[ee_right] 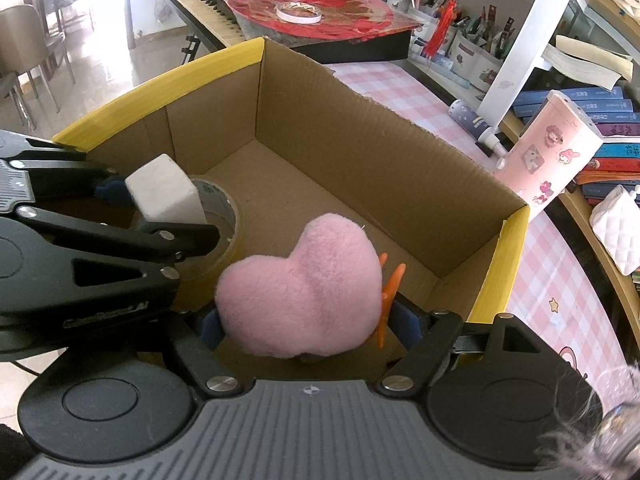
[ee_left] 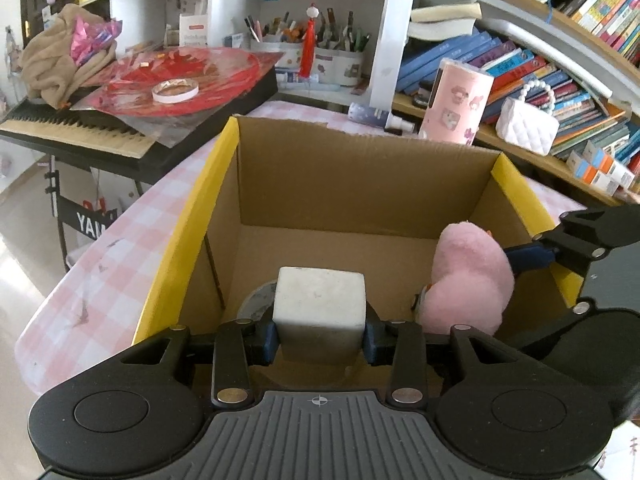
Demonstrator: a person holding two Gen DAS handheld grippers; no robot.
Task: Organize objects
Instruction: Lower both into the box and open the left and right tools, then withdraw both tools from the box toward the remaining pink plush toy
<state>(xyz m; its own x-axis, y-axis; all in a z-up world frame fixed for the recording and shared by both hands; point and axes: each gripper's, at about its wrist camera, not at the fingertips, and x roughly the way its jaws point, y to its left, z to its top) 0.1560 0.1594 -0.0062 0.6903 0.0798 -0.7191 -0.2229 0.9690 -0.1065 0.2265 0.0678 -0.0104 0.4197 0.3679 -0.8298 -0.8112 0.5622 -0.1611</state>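
Note:
An open cardboard box [ee_left: 360, 176] with yellow rims stands on the pink checked table; it also shows in the right wrist view [ee_right: 360, 148]. My left gripper [ee_left: 320, 340] is shut on a white cube [ee_left: 320, 300] and holds it over the box's near left part; the cube also shows in the right wrist view [ee_right: 164, 196]. My right gripper [ee_right: 308, 324] is shut on a pink plush toy [ee_right: 300, 300] with orange feet, held inside the box's right part; the toy also shows in the left wrist view [ee_left: 468, 280]. A tape roll [ee_right: 220, 216] lies on the box floor under the cube.
A pink cartoon-print cylinder [ee_left: 456, 100] and a spray bottle [ee_left: 372, 114] stand behind the box. A keyboard [ee_left: 80, 132] carrying red plastic sheets and a tape ring [ee_left: 176, 91] is at the left. Bookshelves [ee_left: 560, 72] and a white quilted purse [ee_left: 528, 124] are at the right.

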